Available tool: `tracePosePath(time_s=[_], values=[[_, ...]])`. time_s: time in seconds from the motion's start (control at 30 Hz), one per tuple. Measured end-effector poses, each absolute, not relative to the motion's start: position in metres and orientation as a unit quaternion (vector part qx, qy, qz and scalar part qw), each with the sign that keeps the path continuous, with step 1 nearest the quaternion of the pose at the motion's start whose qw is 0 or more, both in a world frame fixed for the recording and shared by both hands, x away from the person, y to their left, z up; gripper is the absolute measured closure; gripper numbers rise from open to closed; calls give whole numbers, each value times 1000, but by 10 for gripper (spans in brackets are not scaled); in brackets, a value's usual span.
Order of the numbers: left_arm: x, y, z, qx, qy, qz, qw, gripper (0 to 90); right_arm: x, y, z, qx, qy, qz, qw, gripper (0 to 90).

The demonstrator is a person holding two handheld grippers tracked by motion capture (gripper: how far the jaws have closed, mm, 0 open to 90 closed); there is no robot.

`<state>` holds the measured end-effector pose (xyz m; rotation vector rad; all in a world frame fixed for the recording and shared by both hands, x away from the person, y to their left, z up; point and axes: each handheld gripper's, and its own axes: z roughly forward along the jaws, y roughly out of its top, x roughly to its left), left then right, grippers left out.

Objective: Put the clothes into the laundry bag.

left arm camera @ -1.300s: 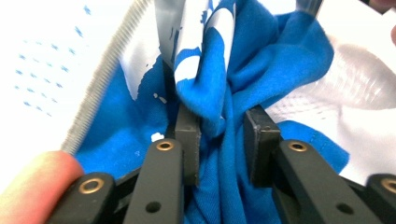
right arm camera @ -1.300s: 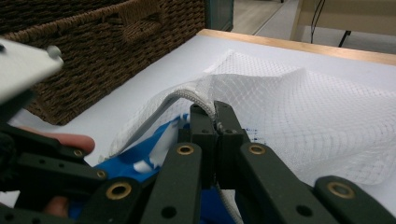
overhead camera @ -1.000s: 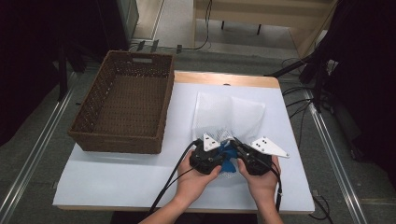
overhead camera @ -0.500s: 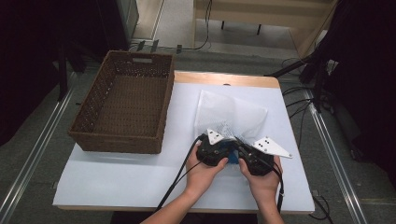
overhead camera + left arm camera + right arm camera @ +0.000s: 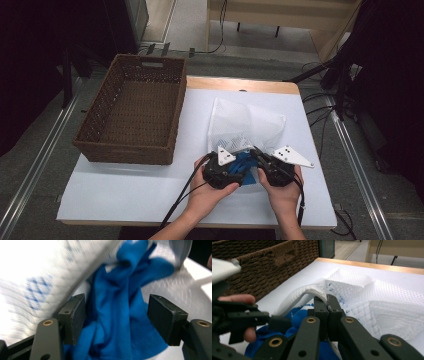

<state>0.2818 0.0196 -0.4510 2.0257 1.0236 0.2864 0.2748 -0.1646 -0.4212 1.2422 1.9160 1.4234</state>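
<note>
Where mesh bag [image 5: 247,125] overlaps, blue cloth [image 5: 117,315] half-hidden.

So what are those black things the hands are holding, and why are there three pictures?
They are grabbing tools. A person holds one in each hand, the left gripper and the right gripper, and squeezes things with their two black jaws. One picture comes from a camera above the table. The other two come from small cameras riding on the tools, so you look along the jaws. On the table lie a brown basket and a white mesh bag with a blue cloth going into it. The right gripper's jaws are shut on the bag's zip edge, holding it up. The left gripper's jaws have just been opening, with the cloth loose between them.
</note>
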Motion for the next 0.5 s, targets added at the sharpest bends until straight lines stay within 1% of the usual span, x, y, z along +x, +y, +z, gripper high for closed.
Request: tracePosePath(time_s=[0.07,0.13,0.17,0.23,0.33,0.43,0.5], values=[[279,17,-452,813,397,109,412,335,275,-165,-421,450,693,516,224,898],[275,15,-451,815,384,102,422,372,275,-167,-421,449,693,516,227,899],[274,15,-450,814,378,100,429,426,275,-169,-420,453,691,516,227,899],[274,16,-448,814,372,87,438,571,275,-172,-421,456,689,516,225,899],[275,21,-443,809,371,59,453,685,276,-174,-421,456,690,515,227,899],[275,26,-438,803,361,37,473,739,276,-174,-420,456,690,515,226,899],[274,27,-435,799,355,38,484,735,276,-175,-419,456,689,516,225,898]])
